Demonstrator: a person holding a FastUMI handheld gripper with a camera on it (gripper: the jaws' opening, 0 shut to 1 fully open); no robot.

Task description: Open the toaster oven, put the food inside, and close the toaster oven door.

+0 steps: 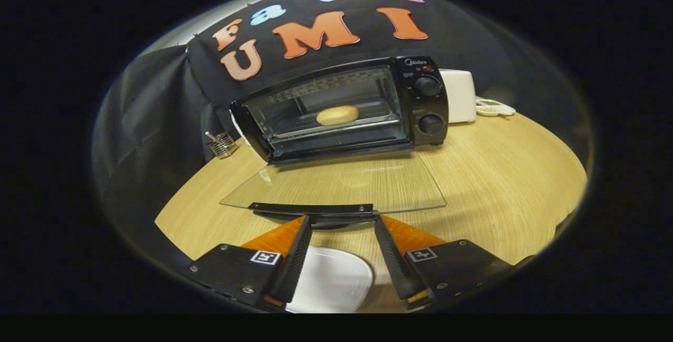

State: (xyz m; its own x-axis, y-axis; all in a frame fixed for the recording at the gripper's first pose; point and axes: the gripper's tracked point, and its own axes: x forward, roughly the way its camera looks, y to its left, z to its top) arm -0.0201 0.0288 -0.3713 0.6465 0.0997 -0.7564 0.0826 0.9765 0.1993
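**Food is in, door still down**

Starting at the left of the frame, I see a small wire rack [221, 144] standing on the wooden table [505, 184] beside the toaster oven [342, 108], which sits in the upper middle. Its glass door [336, 184] lies folded flat toward me, hinge at the oven's base, the black handle bar [311, 208] along its near edge. Inside, a pale golden bun [337, 115] rests on the tray, roughly centred in the cavity.

I judge two steps done, opening and loading, with only the closing left.

At lower centre, my gripper [342, 222] has its fingers spread moderately wide and empty, tips just at or under the handle bar; I cannot tell whether they touch it. A white plate [331, 281] lies bare beneath and between them.

To the right of the oven's two knobs [428, 105], a white appliance [460, 94] stands behind it.

The door looks clear, thin and reflective, with the wood grain showing through.
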